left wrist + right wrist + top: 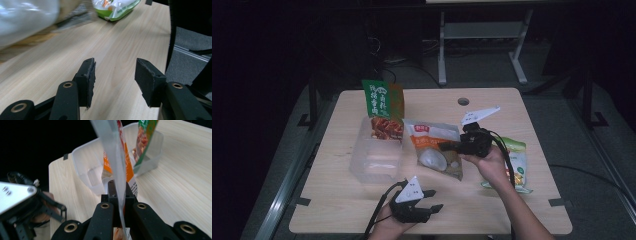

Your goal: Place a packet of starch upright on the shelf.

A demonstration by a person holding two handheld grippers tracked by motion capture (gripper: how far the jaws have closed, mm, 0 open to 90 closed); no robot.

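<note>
Nearest the person, left gripper (432, 200) sits low over the bare front of the table (492, 210), jaws apart w/ nothing between them, pointing toward the table's right. Further in, right gripper (447, 146) is clamped tight on the edge of the orange snack bag (432, 147), lifted and tilted, its long axis running from the jaws toward the clear plastic bin (374, 162). Bin lies just left of the bag, so it looks like the right hand's carry. Green packet (382, 107) stands in the bin's far end; green-white bag (519, 167) lies behind the right hand.
</note>
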